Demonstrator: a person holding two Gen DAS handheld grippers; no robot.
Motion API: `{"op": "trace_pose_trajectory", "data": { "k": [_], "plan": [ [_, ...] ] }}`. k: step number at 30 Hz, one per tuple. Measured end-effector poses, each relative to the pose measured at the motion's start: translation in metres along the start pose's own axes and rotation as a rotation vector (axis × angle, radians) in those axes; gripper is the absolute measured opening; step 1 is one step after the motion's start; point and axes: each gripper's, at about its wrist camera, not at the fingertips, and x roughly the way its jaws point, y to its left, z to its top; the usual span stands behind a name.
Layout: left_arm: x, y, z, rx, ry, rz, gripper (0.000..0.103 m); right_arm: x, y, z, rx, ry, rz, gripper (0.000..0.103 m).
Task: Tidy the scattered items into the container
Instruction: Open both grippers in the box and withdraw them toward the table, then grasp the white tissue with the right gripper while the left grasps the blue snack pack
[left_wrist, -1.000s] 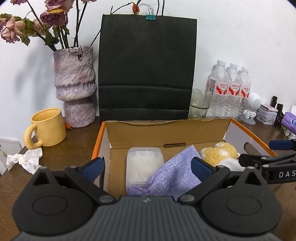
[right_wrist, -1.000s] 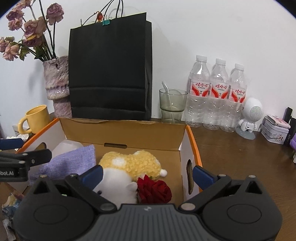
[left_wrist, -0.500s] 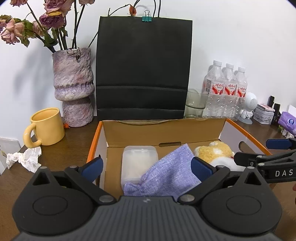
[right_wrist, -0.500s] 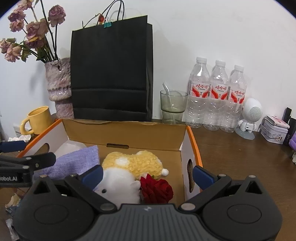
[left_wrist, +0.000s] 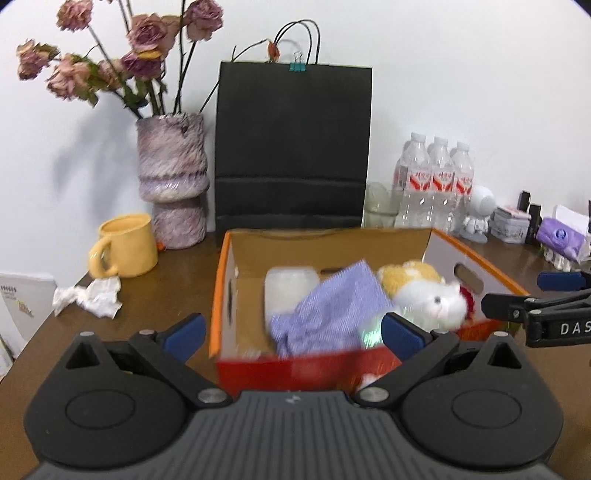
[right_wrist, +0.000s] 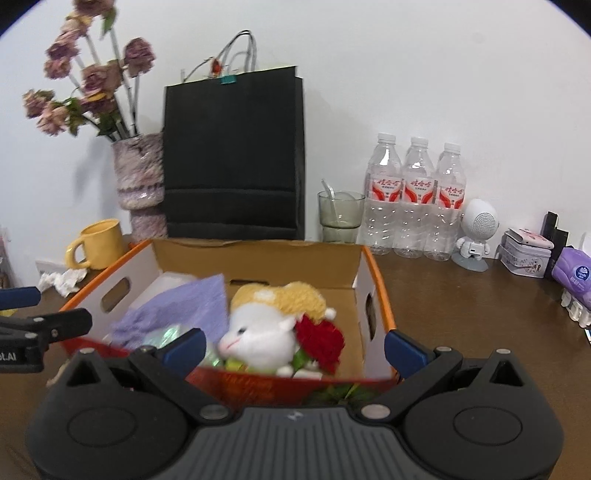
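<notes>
An orange-rimmed cardboard box (left_wrist: 439, 236) (right_wrist: 376, 273) stands on the brown table. It holds a clear plastic tub (left_wrist: 288, 284), a purple cloth (left_wrist: 328, 310) (right_wrist: 181, 306), a white-and-yellow plush toy (left_wrist: 424, 291) (right_wrist: 266, 325) and a red rose (right_wrist: 319, 338). My left gripper (left_wrist: 291, 332) is open and empty in front of the box's near left corner. My right gripper (right_wrist: 293, 345) is open and empty in front of the box's near right part. Each gripper shows at the edge of the other's view.
A crumpled white tissue (left_wrist: 88, 297) (right_wrist: 61, 280) lies on the table left of the box, by a yellow mug (left_wrist: 123, 245). Behind stand a vase with dried flowers (left_wrist: 171, 181), a black paper bag (left_wrist: 291, 147), a glass (right_wrist: 340, 216), water bottles (right_wrist: 415, 199) and small items (right_wrist: 524, 251).
Both grippers have pulled back and risen, so the box's red near wall and the whole inside show. The jaws stay open. The things in the box have not moved.
</notes>
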Motion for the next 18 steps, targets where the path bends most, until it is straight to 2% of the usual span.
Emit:
{"op": "trace_pose_trajectory", "data": {
  "k": [4, 10, 18],
  "plan": [
    [-0.007, 0.017, -0.019, -0.061, 0.062, 0.013, 0.103, -0.013, 0.018, -0.014, -0.041, 0.008, 0.012, 0.103],
    [-0.016, 0.036, -0.041, -0.117, 0.098, 0.015, 0.103, -0.016, 0.040, -0.036, -0.054, 0.066, 0.055, 0.103],
    [-0.022, 0.033, -0.061, -0.077, 0.124, -0.012, 0.103, -0.019, 0.063, -0.061, -0.085, 0.108, 0.081, 0.103]
  ]
}}
